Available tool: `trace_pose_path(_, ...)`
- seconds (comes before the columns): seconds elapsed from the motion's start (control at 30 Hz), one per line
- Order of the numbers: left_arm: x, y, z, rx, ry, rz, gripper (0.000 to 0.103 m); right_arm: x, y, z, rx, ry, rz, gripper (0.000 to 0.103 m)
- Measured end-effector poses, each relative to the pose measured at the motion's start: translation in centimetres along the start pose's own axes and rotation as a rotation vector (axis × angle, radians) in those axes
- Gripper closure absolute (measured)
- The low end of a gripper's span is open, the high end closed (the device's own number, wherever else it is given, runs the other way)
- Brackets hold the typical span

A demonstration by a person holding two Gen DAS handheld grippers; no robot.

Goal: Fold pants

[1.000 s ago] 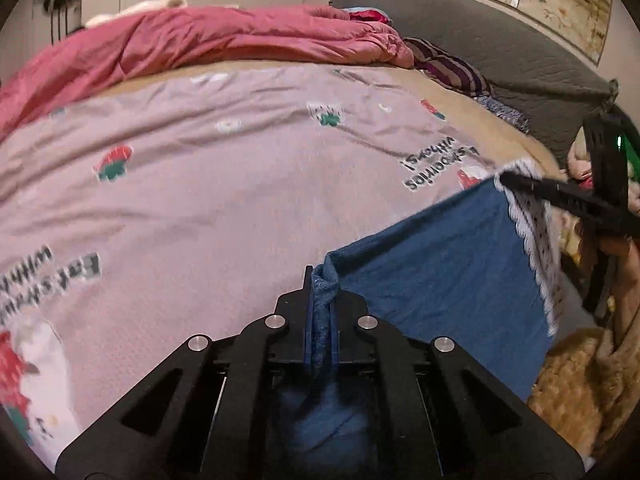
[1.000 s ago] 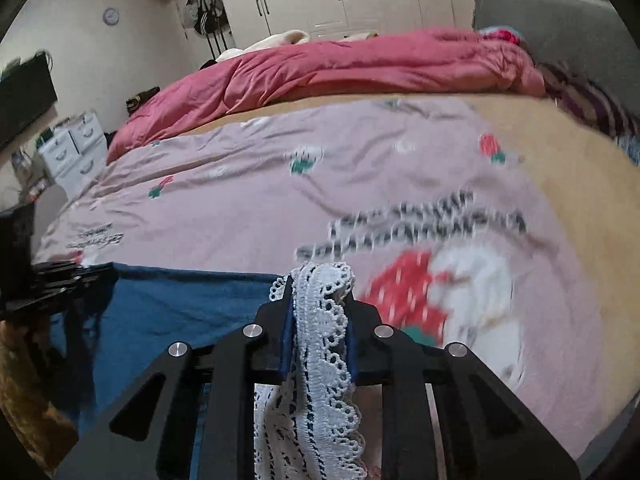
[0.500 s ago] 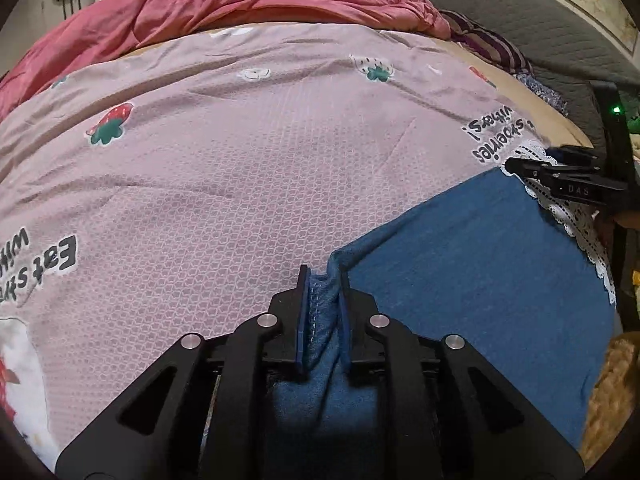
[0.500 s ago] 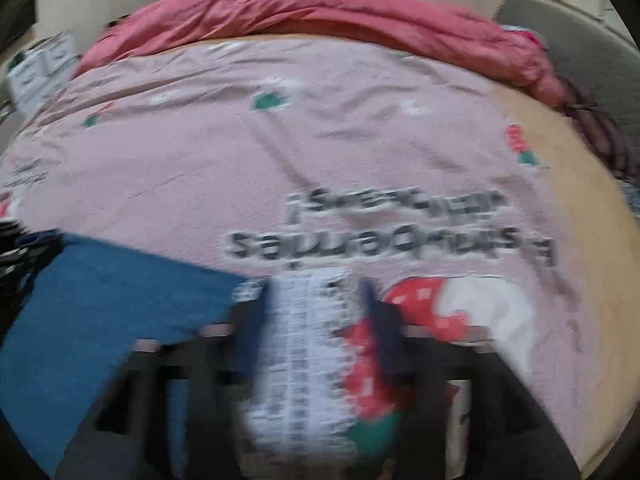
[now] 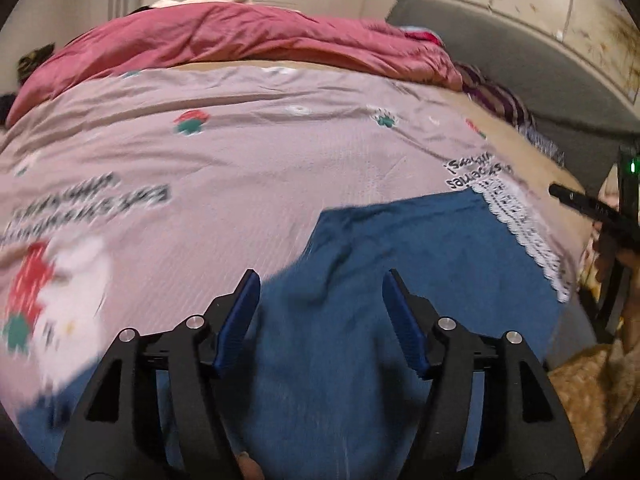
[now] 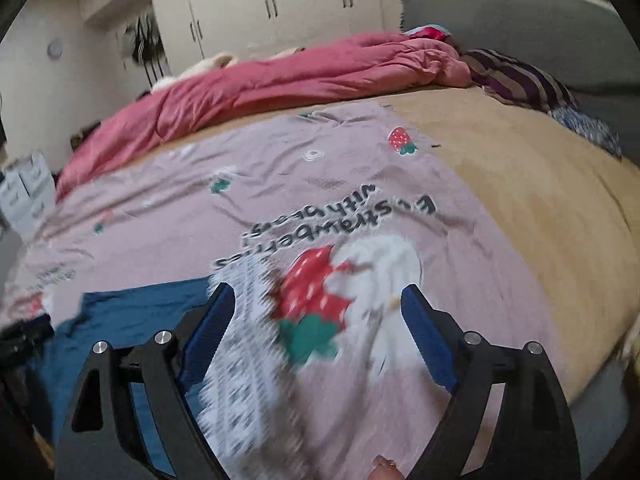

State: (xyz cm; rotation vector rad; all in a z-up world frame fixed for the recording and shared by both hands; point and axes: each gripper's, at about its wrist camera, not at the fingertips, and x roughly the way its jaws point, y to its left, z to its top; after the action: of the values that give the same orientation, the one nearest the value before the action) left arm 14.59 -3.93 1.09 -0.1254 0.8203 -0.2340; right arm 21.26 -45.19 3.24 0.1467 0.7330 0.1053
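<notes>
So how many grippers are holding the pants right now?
0. The left gripper is open above the pants, its jaws having just opened. The right gripper is open over the lace hem, having just released it.

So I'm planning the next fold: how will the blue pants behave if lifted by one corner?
Probably floppy: the blue pants lie flat with soft wrinkles, so they'd likely drape and sag. Probably light, being thin cloth. The lace hem looks delicate and might snag.
</notes>
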Motion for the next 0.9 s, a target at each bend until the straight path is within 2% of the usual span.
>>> trace_pose_path(0.1, -2.7, 1.2, -2.1, -0.053, -0.004, -0.001, 0.046, -2.1, 2.2, -2.8, 0.004, -0.006, 0.076, 0.019)
trace_pose_path(0.2, -4.9, 2.3, -3.9, -0.073, 0.006, 0.025, 0.045, -3.2, 5.9, -4.6, -0.075, 0.014, 0.115, 0.019)
trace_pose_path(0.27, -6.8, 3.1, -5.1, -0.076, -0.005, 0.076, 0.045, -3.7, 8.1, -5.3, -0.165, 0.032, 0.09, 0.019)
trace_pose_path(0.37, -9.9, 5.2, -6.7, -0.116, -0.035, 0.143, 0.041, -4.7, 9.2, -5.7, -0.208, 0.024, 0.05, 0.019)
trace_pose_path(0.5, -12.2, 8.3, -9.1, -0.228, -0.031, 0.208, 0.039, -4.3, 11.7, -7.6, -0.269, 0.096, 0.157, 0.017)
trace_pose_path(0.63, -11.1, 10.4, -10.3, -0.331, 0.009, 0.158, 0.038, -2.2, 14.7, -9.5, -0.344, 0.179, 0.172, 0.017)
trace_pose_path(0.73, -9.6, 10.3, -10.5, -0.35, 0.028, 0.139, 0.038, -1.0, 15.0, -10.2, -0.355, 0.228, 0.156, 0.017)
trace_pose_path(0.77, -9.1, 10.1, -10.7, -0.346, 0.032, 0.138, 0.043, -0.5, 14.7, -10.4, -0.342, 0.248, 0.151, 0.017)
trace_pose_path(0.8, -8.3, 9.7, -10.7, -0.328, 0.047, 0.176, 0.053, -0.1, 14.5, -10.6, -0.331, 0.265, 0.146, 0.017)
trace_pose_path(0.9, -8.0, 9.3, -10.6, -0.291, 0.037, 0.188, 0.064, 0.6, 14.3, -11.3, -0.329, 0.295, 0.137, 0.017)
